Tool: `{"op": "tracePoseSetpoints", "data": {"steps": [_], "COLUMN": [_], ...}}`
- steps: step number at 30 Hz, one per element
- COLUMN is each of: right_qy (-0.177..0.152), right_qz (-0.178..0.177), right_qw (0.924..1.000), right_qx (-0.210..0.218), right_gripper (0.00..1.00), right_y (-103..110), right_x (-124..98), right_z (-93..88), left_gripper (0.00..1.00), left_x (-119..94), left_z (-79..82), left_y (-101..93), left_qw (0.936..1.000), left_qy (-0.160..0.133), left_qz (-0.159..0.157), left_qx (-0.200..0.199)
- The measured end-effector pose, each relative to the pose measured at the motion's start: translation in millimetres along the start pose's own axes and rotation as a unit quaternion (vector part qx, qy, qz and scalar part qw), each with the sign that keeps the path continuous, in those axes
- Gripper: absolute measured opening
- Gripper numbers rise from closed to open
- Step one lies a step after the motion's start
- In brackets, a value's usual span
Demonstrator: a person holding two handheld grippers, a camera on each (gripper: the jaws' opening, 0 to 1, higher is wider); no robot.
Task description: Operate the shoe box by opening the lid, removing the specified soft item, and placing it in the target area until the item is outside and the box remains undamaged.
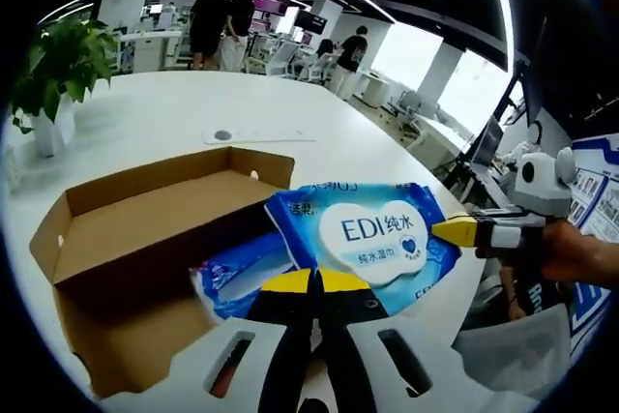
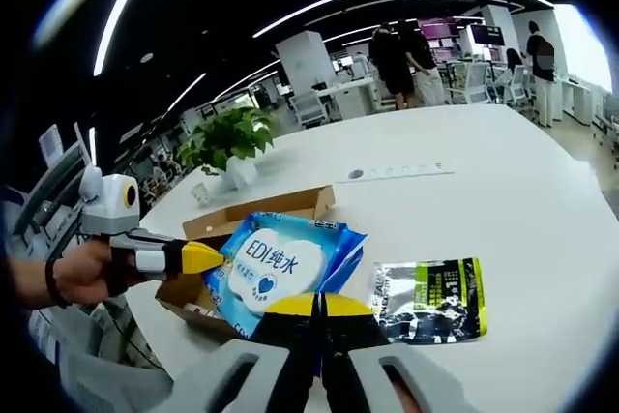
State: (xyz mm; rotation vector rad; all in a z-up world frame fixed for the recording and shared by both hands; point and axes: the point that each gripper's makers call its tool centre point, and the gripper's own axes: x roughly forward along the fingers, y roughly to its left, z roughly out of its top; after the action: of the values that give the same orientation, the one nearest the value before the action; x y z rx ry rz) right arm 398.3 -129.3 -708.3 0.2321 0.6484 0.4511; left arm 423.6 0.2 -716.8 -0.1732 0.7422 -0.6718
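Both grippers, left point(image 1: 314, 282) and right point(image 2: 319, 307), are clamped on the edges of the blue wipes pack point(image 1: 372, 234), held over the open box point(image 1: 145, 229). Pack appears soft, light and slippery; grip at the sealed edges.

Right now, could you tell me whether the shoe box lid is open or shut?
Open: the cardboard shoe box lid is folded back, and the brown interior is exposed behind the wet wipes pack.
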Motion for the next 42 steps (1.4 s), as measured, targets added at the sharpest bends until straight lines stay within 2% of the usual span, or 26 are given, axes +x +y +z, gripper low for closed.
{"op": "tracePoseSetpoints", "data": {"steps": [23,33,42], "right_qy": [-0.014,-0.008,0.002], "right_qz": [-0.038,-0.049,-0.046], "right_qw": [0.9987,0.9981,0.9983], "right_qx": [0.031,0.037,0.036], "right_gripper": [0.00,0.00,0.00], "right_y": [-73,-98,-113], "right_x": [-43,-52,-45], "right_z": [-3.0,-6.4,-6.3], "left_gripper": [0.00,0.00,0.00], "left_x": [56,77,91], "left_z": [5.1,0.2,-1.1], "left_y": [-66.1,-83.7,-84.4], "left_qw": [0.9987,0.9981,0.9983], "left_qy": [0.019,0.030,0.035], "left_qz": [-0.044,-0.052,-0.046], "left_qx": [0.017,0.014,0.009]}}
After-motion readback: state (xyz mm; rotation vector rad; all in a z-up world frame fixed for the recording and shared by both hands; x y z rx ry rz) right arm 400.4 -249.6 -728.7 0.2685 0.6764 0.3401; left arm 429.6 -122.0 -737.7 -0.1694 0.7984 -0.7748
